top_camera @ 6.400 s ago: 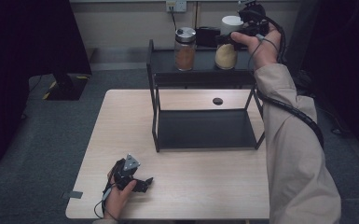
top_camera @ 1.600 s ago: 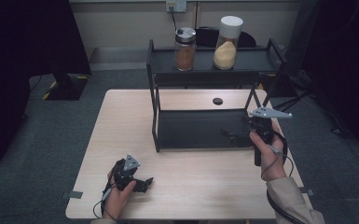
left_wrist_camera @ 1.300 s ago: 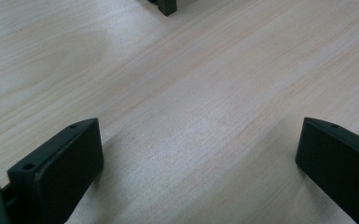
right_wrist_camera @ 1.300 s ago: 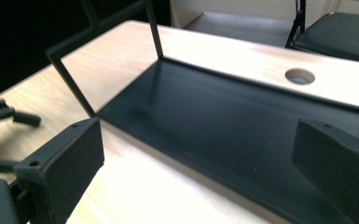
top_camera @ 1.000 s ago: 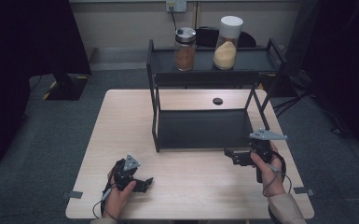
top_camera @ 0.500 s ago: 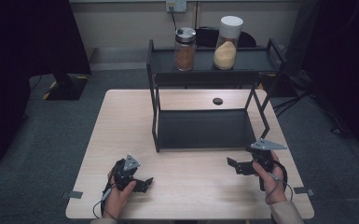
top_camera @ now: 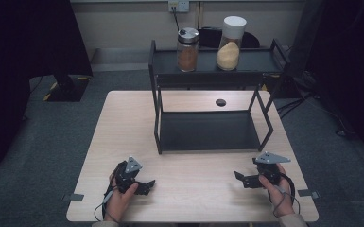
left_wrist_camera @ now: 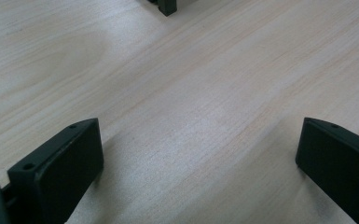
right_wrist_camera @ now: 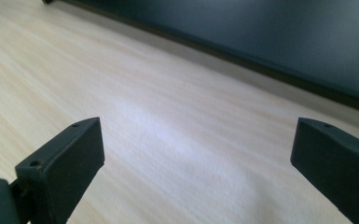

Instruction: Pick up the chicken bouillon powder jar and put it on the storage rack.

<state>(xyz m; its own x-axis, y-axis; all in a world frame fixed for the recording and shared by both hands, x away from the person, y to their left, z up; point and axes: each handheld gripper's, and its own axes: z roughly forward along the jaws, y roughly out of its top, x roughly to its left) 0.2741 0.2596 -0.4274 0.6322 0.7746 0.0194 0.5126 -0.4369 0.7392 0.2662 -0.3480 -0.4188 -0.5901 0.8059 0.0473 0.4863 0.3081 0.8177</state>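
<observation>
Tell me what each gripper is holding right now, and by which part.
Nothing is held. The left gripper and right gripper both rest open over the bare table, jaws apart with only wood between them.

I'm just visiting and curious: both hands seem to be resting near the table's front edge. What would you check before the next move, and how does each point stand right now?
1. Left gripper empty: ok, its fingers stand wide apart over bare wood.
2. Right gripper empty: ok, its fingers are spread with nothing between them.
3. Both jars upright on the rack's top shelf: ok, the brown-filled jar and the yellow-filled jar stand side by side.
4. Lids on: ok, both jars look capped.
5. Rack's lower shelf free: ok, nothing lies on it.
6. Small dark round thing on the table behind the rack: cannot tell what it is.
</observation>
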